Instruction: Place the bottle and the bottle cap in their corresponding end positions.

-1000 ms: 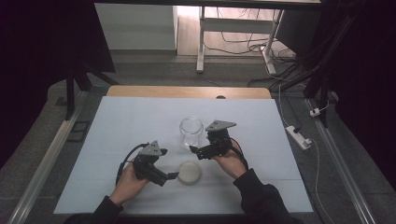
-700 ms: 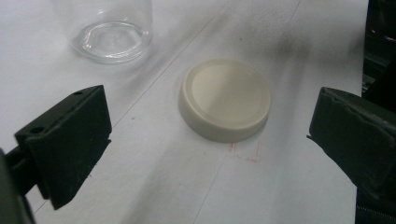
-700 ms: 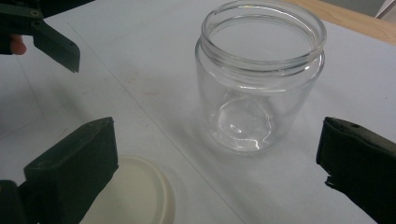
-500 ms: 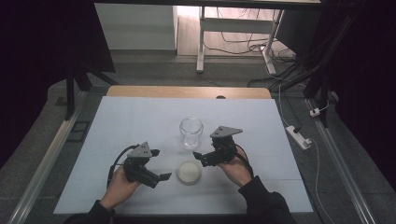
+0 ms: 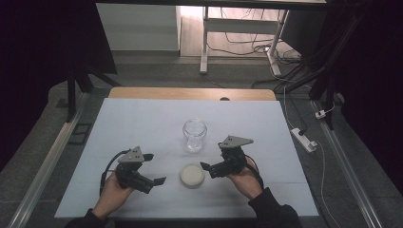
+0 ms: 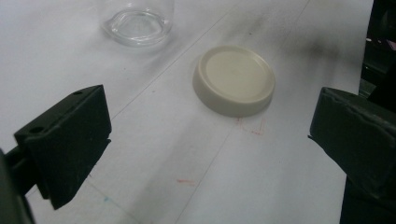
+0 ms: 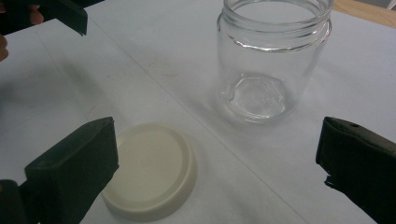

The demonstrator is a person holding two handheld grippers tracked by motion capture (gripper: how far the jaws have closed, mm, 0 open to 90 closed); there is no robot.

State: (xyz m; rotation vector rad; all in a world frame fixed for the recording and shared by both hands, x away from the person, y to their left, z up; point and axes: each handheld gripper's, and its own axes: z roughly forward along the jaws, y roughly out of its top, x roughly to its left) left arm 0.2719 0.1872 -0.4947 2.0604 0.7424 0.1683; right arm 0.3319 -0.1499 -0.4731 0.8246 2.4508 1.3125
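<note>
I have both jaws spread wide, holding nothing: left gripper point(image 5: 151, 168), right gripper point(image 5: 213, 161). Lid point(image 5: 192, 175) lies flat between them, with the jar point(image 5: 195, 135) upright at its 12 o'clock.

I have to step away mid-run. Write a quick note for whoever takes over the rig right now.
Left gripper: open, holding nothing, left of the lid.
Right gripper: open, holding nothing, right of the lid.
Lid: flat on the table, between the grippers, off the jar.
Jar: upright, open, empty, just behind the lid.
Done: jar is open, lid set down.
Left: probably pick up the lid and close the jar, if that is the aim.
</note>
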